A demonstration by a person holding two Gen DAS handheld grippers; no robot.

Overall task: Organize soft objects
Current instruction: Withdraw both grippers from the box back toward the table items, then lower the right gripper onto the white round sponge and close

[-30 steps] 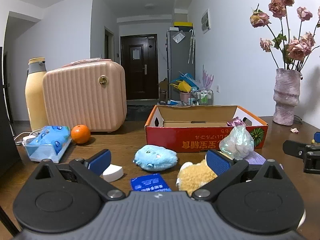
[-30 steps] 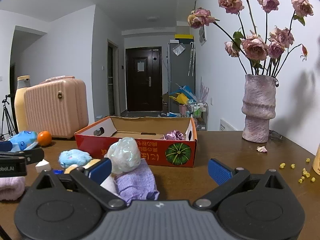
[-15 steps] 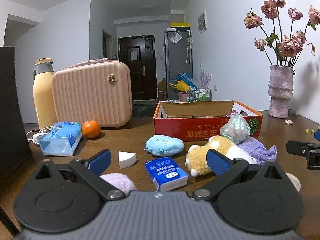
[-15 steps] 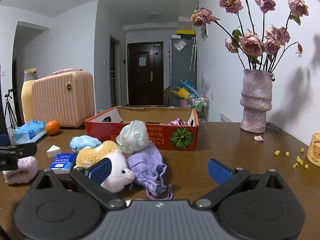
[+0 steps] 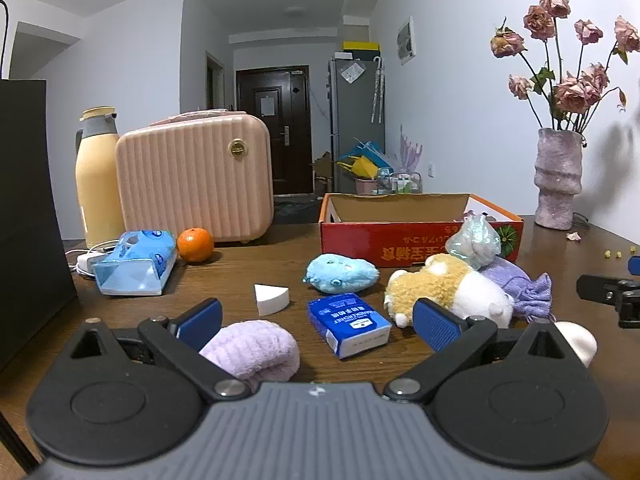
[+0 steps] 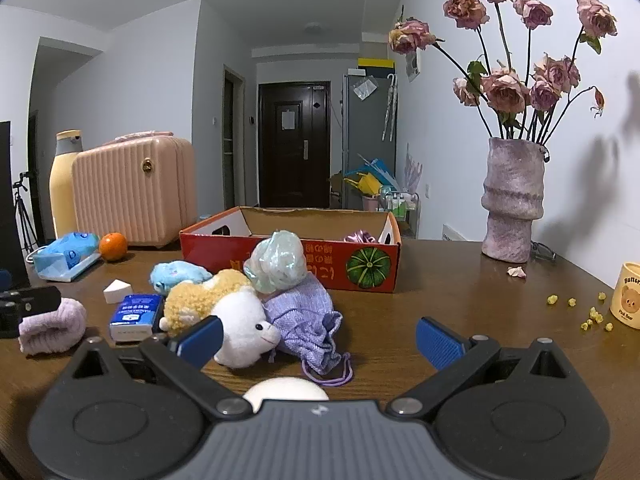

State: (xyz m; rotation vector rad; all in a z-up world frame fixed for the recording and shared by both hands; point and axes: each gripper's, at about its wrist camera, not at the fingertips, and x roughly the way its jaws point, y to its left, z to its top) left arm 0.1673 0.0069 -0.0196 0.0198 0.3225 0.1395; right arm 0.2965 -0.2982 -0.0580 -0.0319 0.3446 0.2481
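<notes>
Left wrist view has my left gripper (image 5: 316, 316) spread wide and empty, low over the bench (image 5: 240, 276), with the lilac towel roll (image 5: 252, 350) just ahead beside its left finger, lying crosswise. My right gripper (image 6: 318, 336) gapes empty too, farther from the roll. Beyond sit the plush dog (image 5: 444, 290), then the red box (image 5: 400, 240).

My right claw (image 6: 318, 338) gapes over the worktop (image 6: 460, 304); plush sheep (image 6: 228, 316) touches my left finger, white ball (image 6: 286, 392) sits beneath.
</notes>
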